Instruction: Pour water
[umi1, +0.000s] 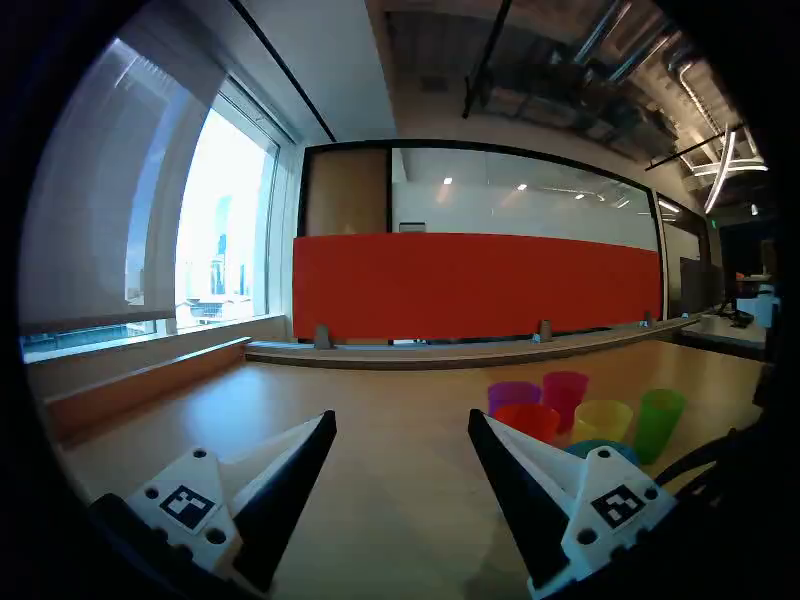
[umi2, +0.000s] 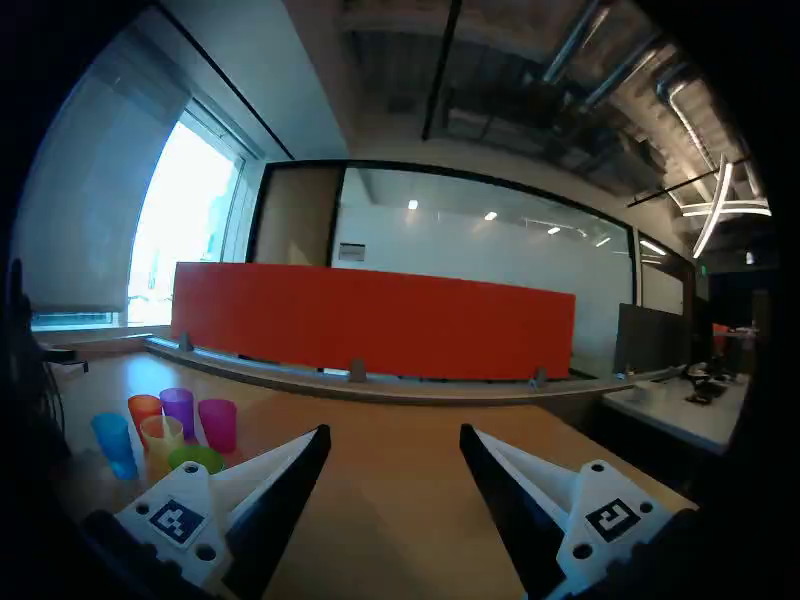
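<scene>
- Left gripper (umi1: 401, 418): fingers apart, nothing between, low over wooden table (umi1: 300, 385); coloured cups (umi1: 602, 418) clustered just beyond its right finger.
- Right gripper (umi2: 394, 432): fingers apart, empty; coloured cups stand at far left.

Smooth wood-look table (umi1: 400, 430) w/ soft sheen; translucent plastic cups (umi1: 600, 420); matt red divider panel (umi1: 470, 285)

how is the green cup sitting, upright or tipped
Upright: the green cup stands on its base on the table, rim up, beside the yellow cup. Contents: cannot tell.
</scene>
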